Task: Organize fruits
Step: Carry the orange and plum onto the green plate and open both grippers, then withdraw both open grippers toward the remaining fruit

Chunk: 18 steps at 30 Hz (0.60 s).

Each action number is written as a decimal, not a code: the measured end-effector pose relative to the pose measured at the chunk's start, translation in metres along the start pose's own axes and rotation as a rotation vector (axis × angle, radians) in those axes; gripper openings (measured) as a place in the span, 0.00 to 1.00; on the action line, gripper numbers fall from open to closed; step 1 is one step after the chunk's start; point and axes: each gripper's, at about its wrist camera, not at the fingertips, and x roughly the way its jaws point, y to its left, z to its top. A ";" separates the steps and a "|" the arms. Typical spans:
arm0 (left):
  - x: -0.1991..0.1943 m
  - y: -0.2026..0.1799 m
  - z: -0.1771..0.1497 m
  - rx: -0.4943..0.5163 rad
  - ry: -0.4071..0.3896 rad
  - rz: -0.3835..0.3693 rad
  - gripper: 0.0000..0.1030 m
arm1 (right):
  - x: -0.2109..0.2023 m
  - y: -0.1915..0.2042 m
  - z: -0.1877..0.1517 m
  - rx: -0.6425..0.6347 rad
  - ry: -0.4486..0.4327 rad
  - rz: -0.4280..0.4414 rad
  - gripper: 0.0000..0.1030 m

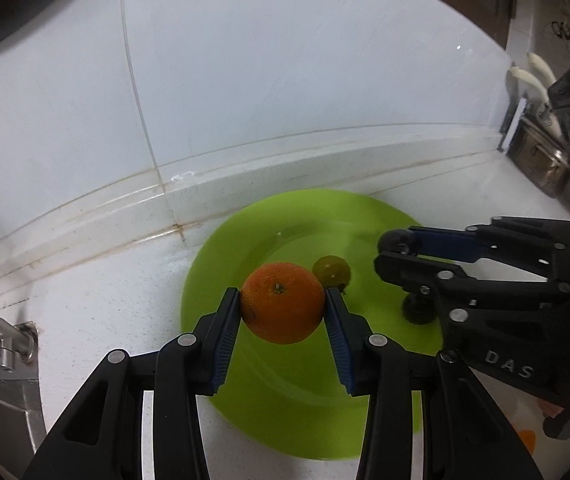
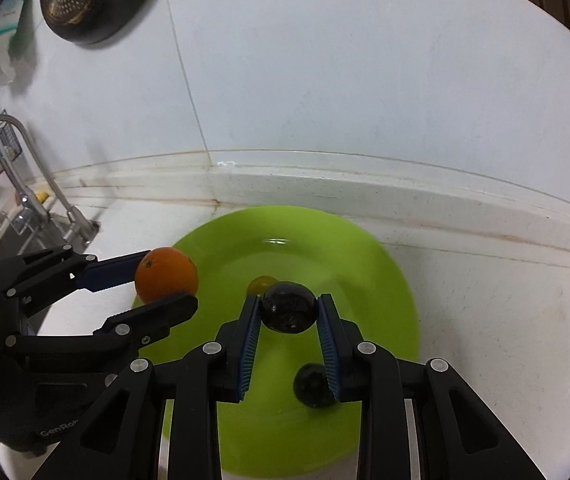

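So over at the left, near 9 o'clock of the green plate (image 2: 389,280), the left gripper (image 1: 283,304) had its fingers clenched on an orange (image 1: 283,302), held above the plate's left side. Bright, round, stem scar facing up, skin looked fine. Near the plate's middle sat a small yellowish fruit (image 2: 261,285), already resting there. Just right of it, the right gripper (image 2: 288,308) was squeezing a dark, glossy round fruit (image 2: 288,307), plum-like I'd guess, also lifted over the plate. Another dark fruit (image 2: 312,385) lay on the plate toward 5 o'clock. White bench (image 2: 485,320) all around. My read: roughly halfway, two fruits down, two in the fingers waiting to be set down.
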 end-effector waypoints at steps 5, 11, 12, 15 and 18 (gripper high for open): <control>-0.009 -0.002 -0.002 0.012 -0.017 0.026 0.51 | 0.000 -0.004 0.000 0.015 0.010 -0.020 0.37; -0.036 -0.005 -0.001 0.018 -0.047 0.056 0.56 | -0.020 -0.004 -0.004 0.033 -0.011 -0.026 0.37; -0.041 -0.006 -0.001 0.025 -0.055 0.066 0.56 | -0.025 -0.004 -0.005 0.029 -0.022 -0.029 0.37; -0.059 -0.011 -0.003 0.032 -0.071 0.093 0.60 | -0.044 0.000 -0.008 0.024 -0.048 -0.034 0.41; -0.076 -0.016 -0.006 0.035 -0.073 0.100 0.64 | -0.065 0.005 -0.013 0.017 -0.082 -0.037 0.45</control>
